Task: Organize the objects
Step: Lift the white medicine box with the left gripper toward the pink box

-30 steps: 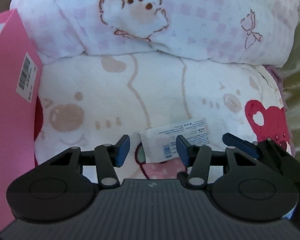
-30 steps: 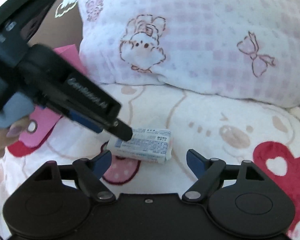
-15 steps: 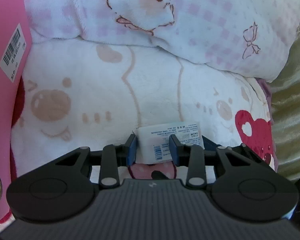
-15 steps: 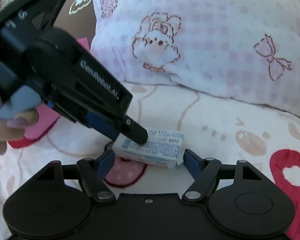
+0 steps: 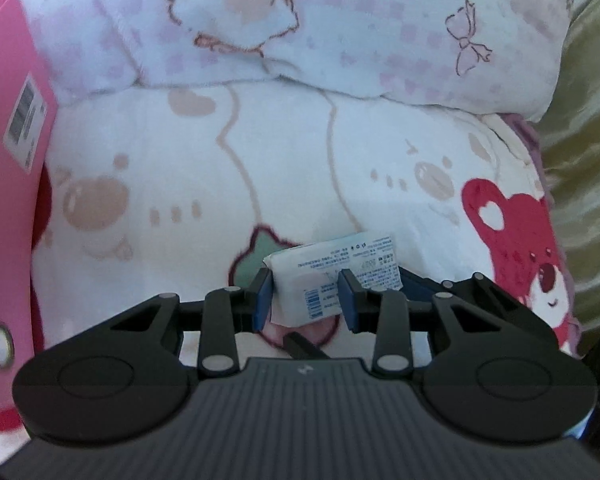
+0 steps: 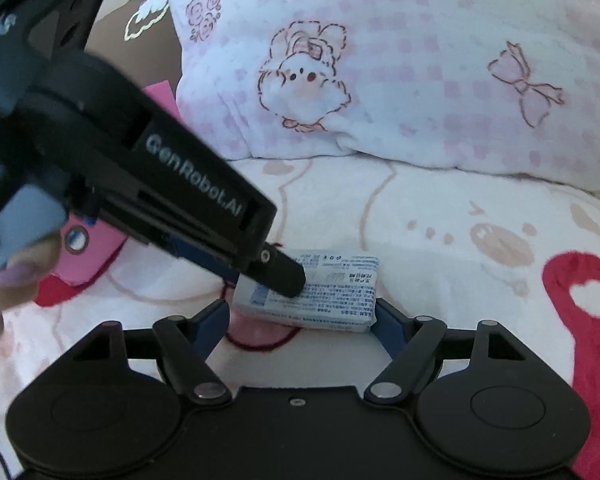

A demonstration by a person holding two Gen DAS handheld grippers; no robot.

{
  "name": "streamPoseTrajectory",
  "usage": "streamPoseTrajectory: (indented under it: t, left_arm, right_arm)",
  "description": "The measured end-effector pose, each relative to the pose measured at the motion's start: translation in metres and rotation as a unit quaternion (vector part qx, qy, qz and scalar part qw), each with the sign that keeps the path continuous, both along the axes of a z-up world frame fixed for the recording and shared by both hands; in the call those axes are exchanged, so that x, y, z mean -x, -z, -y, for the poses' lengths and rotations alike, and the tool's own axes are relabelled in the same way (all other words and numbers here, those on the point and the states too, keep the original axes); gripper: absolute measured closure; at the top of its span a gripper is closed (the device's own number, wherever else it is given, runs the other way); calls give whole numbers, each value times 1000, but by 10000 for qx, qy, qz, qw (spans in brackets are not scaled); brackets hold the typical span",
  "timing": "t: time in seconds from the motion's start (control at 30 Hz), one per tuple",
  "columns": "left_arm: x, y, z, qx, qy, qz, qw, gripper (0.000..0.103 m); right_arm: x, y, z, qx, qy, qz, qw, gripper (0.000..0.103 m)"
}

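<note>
On top of a white fleece blanket (image 5: 284, 152) with bear and heart prints sits a small white tissue pack (image 5: 332, 276), printed text and a barcode on its wrapper. Left gripper (image 5: 306, 300) is clamped on it: both blue pads touch the pack's sides, one on its left end, the other partway along, so the right part of the pack sticks out past that pad. Right wrist view shows the same tissue pack (image 6: 328, 292) with the left gripper's black finger tip lying across its top left corner; a hand (image 6: 4, 276) with a lilac nail holds that tool at far left. Right gripper (image 6: 302, 320) is spread wide, its blue pads on either side of the pack; the right pad looks to be at the pack's end, the left pad apart from it, nothing squeezed. Whether the pack rests on the blanket or is lifted off it, cannot tell. Pink-checked pillow (image 5: 340, 28) with a bunny and bow print lies behind, on the blanket. Pink folder (image 5: 8, 184) with a barcode label and metal eyelet stands at left. Olive satin fabric (image 5: 584, 128) at right edge.
</note>
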State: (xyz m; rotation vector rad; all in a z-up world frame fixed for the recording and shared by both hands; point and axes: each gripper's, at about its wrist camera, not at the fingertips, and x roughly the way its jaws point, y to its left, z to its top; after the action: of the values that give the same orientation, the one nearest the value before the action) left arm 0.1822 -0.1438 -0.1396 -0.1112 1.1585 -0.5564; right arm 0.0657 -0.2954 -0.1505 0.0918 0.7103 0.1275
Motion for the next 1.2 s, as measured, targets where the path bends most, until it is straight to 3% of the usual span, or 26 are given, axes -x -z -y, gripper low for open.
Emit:
streamPoseTrajectory:
  t: [0.5,0.8,0.9,1.2]
  left_arm:
    - [51,-20,-45,434,99,-239,9987,69]
    - [77,-40,-59,114,437,-197,9988,69]
    - [87,-49,-69,-73,518,-86,9986,69]
    - [104,-81,-120,408,420,-297,9978,69]
  right_arm:
    - [44,-33,-42,185,337,-161,9991,20]
    - [70,-45,-76,231,579,-301,9976,20]
    - [72,-54,-89,326,368,-348,9982,19]
    - [82,-86,-127,578,77,-589,9966,17]
